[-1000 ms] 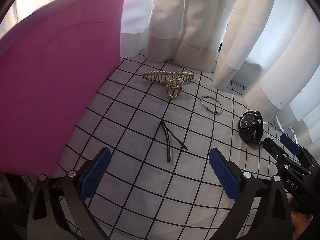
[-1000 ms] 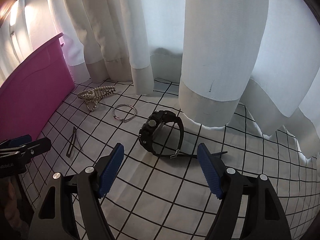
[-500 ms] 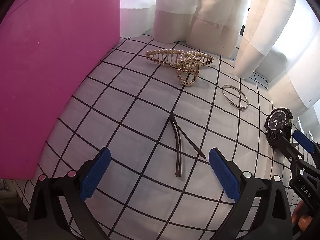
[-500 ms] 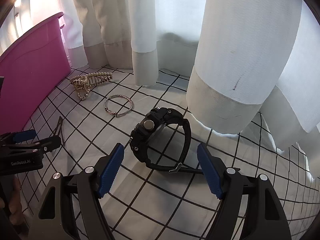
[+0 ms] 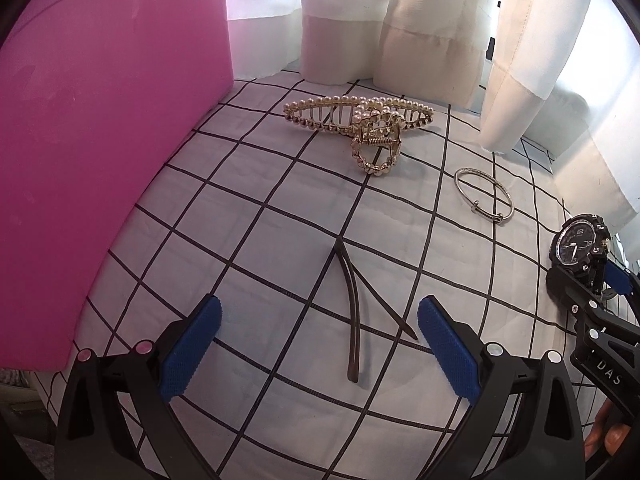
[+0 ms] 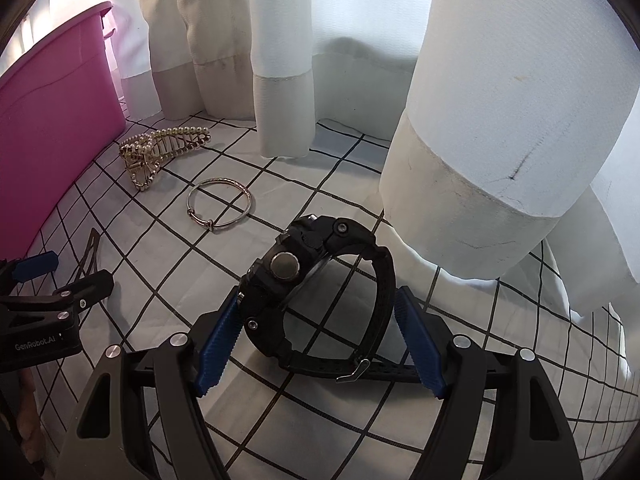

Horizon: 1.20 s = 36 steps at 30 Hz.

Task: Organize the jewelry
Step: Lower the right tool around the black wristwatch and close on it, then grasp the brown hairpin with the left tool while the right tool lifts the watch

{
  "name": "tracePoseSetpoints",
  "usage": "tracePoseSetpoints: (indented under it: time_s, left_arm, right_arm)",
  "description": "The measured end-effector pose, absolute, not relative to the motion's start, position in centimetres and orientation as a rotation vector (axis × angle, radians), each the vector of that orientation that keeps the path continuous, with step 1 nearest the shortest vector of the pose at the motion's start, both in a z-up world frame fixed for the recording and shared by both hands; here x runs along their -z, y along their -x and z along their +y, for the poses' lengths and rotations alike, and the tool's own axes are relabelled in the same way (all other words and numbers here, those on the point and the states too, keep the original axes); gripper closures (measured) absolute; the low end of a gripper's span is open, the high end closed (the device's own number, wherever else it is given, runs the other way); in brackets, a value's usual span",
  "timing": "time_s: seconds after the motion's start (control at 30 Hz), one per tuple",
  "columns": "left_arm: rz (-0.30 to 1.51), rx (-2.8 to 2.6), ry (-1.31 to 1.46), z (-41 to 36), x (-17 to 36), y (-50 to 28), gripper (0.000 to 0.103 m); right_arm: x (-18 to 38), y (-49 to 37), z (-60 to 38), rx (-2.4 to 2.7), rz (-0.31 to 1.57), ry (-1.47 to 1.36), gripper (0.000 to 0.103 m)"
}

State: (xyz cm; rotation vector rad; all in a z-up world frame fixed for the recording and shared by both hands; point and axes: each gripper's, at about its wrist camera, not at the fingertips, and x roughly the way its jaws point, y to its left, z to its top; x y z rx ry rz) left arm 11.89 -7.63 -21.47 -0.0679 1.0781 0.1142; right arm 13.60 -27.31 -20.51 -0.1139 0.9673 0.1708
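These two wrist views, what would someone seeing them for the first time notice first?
Probably the black watch, standing on edge on the grid-patterned cloth between the open pads of the right gripper. Next, the big pink bin filling the left side, and the pearl-studded gold hair claw near the white curtains, with a dark hairpin before the open left gripper.

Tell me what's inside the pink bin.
Nothing can be told: both views show only the outer wall of the pink bin, with its rim above the cameras. Its interior is hidden. The hair claw lies outside it, on the checked cloth.
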Motion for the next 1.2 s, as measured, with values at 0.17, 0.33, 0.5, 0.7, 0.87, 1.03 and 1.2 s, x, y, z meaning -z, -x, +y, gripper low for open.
tracePoseSetpoints:
  time_s: [0.17,0.33,0.5,0.7,0.87,1.03,1.2]
  left_arm:
    - [1.069,-0.124,0.071,-7.8,21.5,-12.1,0.006]
    - [1.057,-0.129,0.067,-8.3,21.5,-12.5,0.005]
    - [1.04,-0.122,0.061,-8.4,21.3,-12.3,0.005]
    - [1.023,-0.09,0.051,-8.1,21.0,-10.9,0.01]
    - [1.006,-0.068,0.045,-8.3,20.2,-10.6,0.047]
    - [1.01,-0.03,0.07,-8.5,19.8,-10.8,0.087]
    - [1.015,-0.002,0.138,-7.3,19.8,-10.1,0.092]
  right_arm:
    - [20.9,-13.9,-27.1,-0.18,0.957,0.119,0.031]
    - [21.1,-14.7,-27.4,-0.182,0.955,0.09,0.027]
    - [21.2,-14.5,-27.6,-0.184,0.939,0.091,0.026]
    - [21.0,-13.7,-27.8,-0.182,0.929,0.084,0.027]
    - [20.8,-13.0,-27.5,-0.191,0.911,0.087,0.038]
    - [20.6,-12.8,-27.5,-0.186,0.91,0.074,0.039]
    - [20.6,-12.4,-27.7,-0.183,0.9,0.054,0.04]
